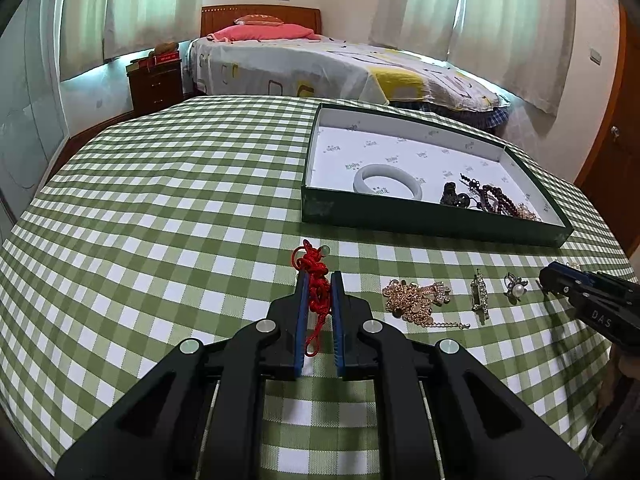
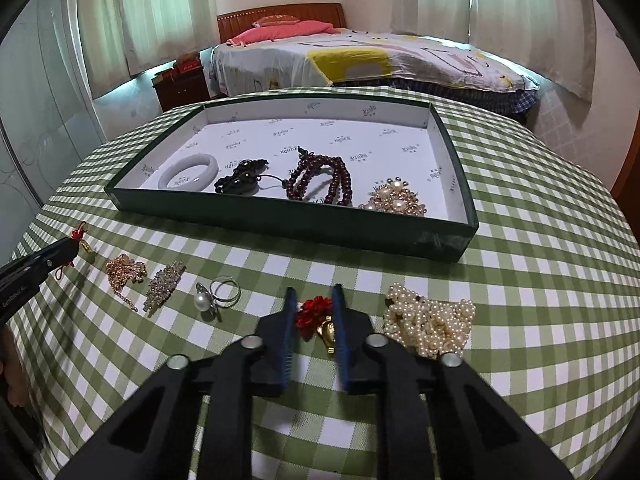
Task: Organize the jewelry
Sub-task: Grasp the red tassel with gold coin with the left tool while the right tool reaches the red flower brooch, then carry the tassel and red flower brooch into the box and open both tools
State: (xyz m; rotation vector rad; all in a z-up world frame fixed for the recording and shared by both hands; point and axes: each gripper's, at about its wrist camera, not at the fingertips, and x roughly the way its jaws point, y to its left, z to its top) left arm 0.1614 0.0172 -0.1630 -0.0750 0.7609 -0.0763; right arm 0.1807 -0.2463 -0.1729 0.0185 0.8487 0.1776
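Observation:
My left gripper (image 1: 319, 280) is shut on a red knotted cord (image 1: 314, 280) with a pale bead, just above the checked cloth; it also shows at the left of the right wrist view (image 2: 74, 246). My right gripper (image 2: 314, 296) is closed around a red flower ornament with a gold piece (image 2: 318, 316) on the cloth. The green tray (image 2: 280, 216) holds a white bangle (image 2: 188, 176), black beads (image 2: 240, 182), dark red beads (image 2: 322, 182) and a pearl-gold piece (image 2: 394, 198).
On the cloth lie a gold chain (image 2: 124, 272), a rhinestone clip (image 2: 166, 284), a pearl ring (image 2: 216, 296) and a pearl cluster (image 2: 430, 322). A bed (image 2: 360, 60) and a nightstand (image 2: 180, 86) stand behind the table.

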